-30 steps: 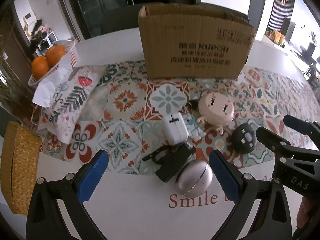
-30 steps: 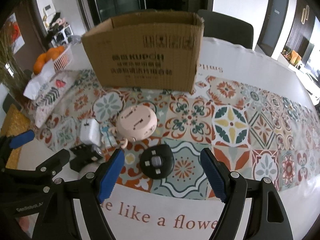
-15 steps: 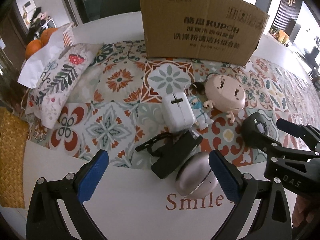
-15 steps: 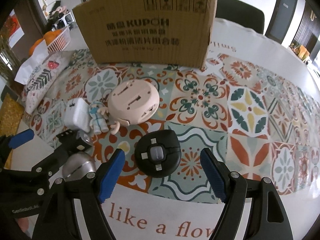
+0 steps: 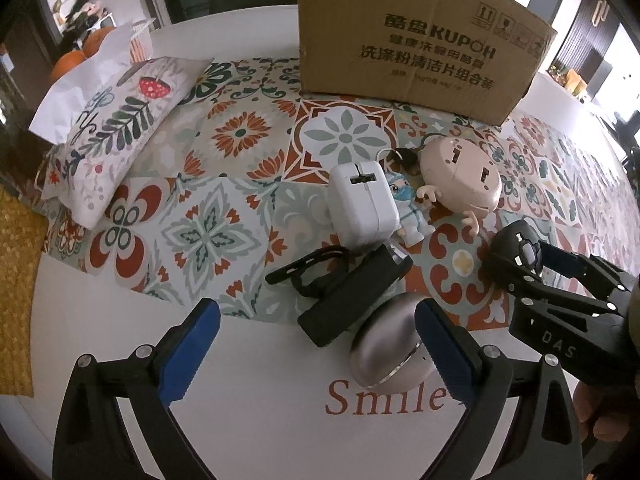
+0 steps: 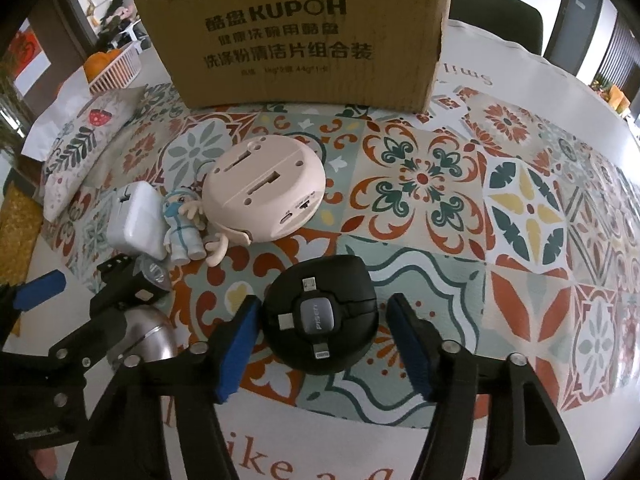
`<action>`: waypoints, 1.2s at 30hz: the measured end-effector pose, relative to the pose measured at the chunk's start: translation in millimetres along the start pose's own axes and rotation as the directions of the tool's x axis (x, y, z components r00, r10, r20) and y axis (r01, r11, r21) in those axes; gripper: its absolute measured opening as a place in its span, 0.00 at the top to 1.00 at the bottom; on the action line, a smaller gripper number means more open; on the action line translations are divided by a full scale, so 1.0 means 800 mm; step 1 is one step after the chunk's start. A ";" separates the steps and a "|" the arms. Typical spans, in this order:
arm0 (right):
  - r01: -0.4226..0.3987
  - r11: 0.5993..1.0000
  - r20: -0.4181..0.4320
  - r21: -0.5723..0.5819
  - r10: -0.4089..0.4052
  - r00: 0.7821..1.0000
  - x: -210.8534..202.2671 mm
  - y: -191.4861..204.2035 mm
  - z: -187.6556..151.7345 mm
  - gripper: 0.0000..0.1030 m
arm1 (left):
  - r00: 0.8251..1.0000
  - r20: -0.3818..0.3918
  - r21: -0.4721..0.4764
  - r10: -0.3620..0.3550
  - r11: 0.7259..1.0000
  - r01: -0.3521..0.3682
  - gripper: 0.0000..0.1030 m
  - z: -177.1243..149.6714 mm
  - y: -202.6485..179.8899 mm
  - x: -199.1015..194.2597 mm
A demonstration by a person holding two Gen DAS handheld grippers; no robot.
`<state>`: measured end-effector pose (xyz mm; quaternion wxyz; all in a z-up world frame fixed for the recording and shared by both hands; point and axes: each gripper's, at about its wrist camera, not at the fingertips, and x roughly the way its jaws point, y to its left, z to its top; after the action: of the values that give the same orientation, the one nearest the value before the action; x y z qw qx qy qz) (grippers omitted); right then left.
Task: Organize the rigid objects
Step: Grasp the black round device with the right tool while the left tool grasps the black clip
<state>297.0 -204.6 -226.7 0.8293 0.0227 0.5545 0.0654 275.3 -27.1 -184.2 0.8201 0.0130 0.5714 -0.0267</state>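
Note:
A black round cable hub [image 6: 320, 320] lies on the patterned mat between the open blue pads of my right gripper [image 6: 322, 344]; the pads stand close to its sides, and contact cannot be told. My left gripper [image 5: 316, 344] is open and low over the white table, with a silver egg-shaped case [image 5: 386, 344] by its right pad and a black bike light [image 5: 352, 292] ahead. Beyond lie a white charger [image 5: 362, 204], a small masked figurine [image 5: 406, 212] and a pink round gadget [image 5: 460, 178]. The right gripper also shows in the left wrist view [image 5: 536, 264].
A tall cardboard box [image 5: 420, 44] stands at the back of the mat. A floral pillow [image 5: 116, 128] and tissue lie at left, with a basket of oranges [image 6: 112, 66] behind. A woven yellow mat [image 5: 16, 280] is at the far left edge.
Both grippers have moved forward and down toward the objects. The right gripper's pads have narrowed around the black hub. The left gripper stays wide open.

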 end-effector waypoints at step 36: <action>-0.049 0.995 0.052 -0.086 0.054 0.997 -0.014 -0.026 0.031 0.45 | 0.998 -0.061 -0.391 0.009 0.920 -0.032 0.23 0.015 -0.017 0.030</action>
<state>317.6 -225.9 -209.4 0.8424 0.0037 0.5276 0.1094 294.3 -42.0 -201.9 0.7896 -0.1445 0.5885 0.0968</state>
